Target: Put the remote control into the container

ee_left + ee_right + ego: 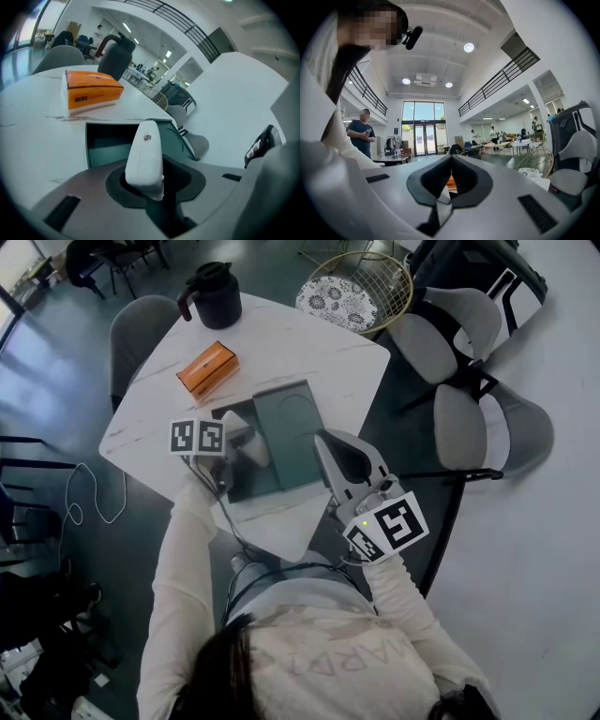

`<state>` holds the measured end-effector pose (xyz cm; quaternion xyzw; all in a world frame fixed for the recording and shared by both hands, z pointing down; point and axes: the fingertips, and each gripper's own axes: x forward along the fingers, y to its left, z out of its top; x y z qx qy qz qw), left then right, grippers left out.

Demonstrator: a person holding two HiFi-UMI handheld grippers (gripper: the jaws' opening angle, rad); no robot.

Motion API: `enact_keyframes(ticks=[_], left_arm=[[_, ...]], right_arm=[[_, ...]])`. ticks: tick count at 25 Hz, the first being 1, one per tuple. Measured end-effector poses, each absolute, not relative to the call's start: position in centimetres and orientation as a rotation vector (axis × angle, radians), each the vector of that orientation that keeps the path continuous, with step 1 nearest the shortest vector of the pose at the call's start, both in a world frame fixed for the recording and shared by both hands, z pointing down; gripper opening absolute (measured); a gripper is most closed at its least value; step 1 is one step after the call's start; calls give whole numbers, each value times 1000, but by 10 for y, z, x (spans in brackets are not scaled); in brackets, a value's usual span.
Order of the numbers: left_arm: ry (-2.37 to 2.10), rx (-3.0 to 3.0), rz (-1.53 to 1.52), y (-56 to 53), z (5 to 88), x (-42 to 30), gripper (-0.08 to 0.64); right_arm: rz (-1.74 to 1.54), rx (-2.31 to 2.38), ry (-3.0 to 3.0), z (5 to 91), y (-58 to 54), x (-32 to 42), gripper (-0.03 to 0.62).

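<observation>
Container (pixel 258 482) mouth open, orange tissue box (pixel 208 368) well apart behind

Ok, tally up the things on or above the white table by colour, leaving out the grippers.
Black: 1, the jug
Orange: 1, the tissue box
Green: 1, the container, open
White: 1, the remote control
Total: 4

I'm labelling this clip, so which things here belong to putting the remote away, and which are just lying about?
Part of the job:
remote control
dark green container

Just lying about:
orange box
black jug
wire basket
grey chair
</observation>
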<state>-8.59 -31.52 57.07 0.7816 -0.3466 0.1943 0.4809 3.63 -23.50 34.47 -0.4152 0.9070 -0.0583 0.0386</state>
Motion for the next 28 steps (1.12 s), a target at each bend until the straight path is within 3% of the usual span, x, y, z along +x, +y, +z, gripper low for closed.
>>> enact_keyframes(ticks=[28], left_arm=[[-702, 1642, 525, -330, 603, -76, 101]], right_arm=[[-187, -1324, 2788, 353, -247, 44, 15]])
